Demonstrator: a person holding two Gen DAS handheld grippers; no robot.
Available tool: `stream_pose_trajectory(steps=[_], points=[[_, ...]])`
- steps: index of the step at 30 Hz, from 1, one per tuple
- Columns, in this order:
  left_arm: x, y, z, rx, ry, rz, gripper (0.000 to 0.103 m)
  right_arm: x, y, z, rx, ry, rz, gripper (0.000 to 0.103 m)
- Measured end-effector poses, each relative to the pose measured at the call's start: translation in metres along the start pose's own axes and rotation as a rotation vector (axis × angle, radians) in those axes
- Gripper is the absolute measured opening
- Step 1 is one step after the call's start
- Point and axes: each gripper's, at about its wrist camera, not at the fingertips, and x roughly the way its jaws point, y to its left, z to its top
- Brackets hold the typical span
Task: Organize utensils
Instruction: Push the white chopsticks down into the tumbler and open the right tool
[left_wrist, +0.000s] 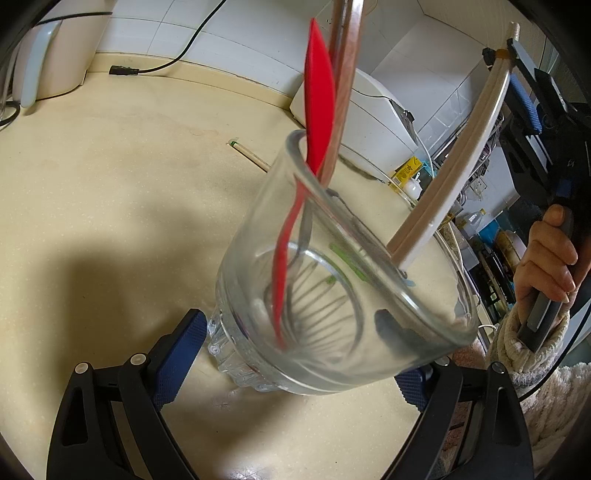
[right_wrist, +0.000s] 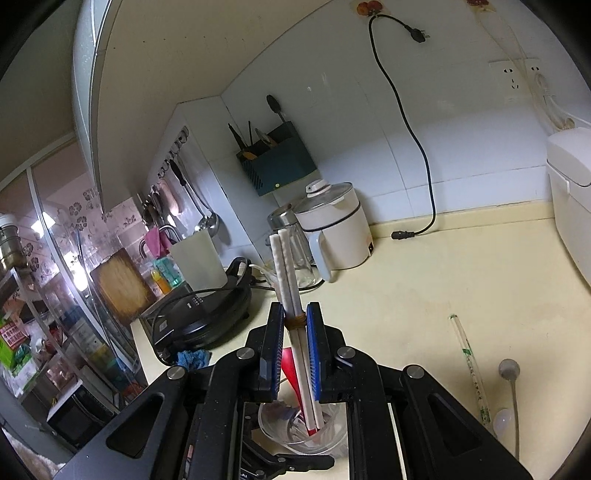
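A cream countertop (right_wrist: 461, 266) is bounded by white tiled walls (right_wrist: 461, 140); open surface is seen toward its middle. A white kettle (right_wrist: 332, 232) and a black griddle (right_wrist: 207, 314) are set along the back edge. A glass jar (left_wrist: 332, 295), tilted, is clasped by the left gripper (left_wrist: 295, 354); a red spatula (left_wrist: 317, 110) is held inside. White chopsticks (right_wrist: 291, 295), clamped by the right gripper (right_wrist: 295, 332), are lowered into the jar. A wrapped chopstick pair (right_wrist: 471, 369) and a spoon (right_wrist: 511, 384) are left on the counter.
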Motion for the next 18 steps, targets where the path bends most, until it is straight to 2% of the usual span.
stream_pose_trajectory(steps=[18], points=[[0.0002,0.0004,-0.0001,-0.001,0.0,-0.001,0.093,-0.0003,0.0029,-0.0055,-0.007,0.021,0.005,0.012]])
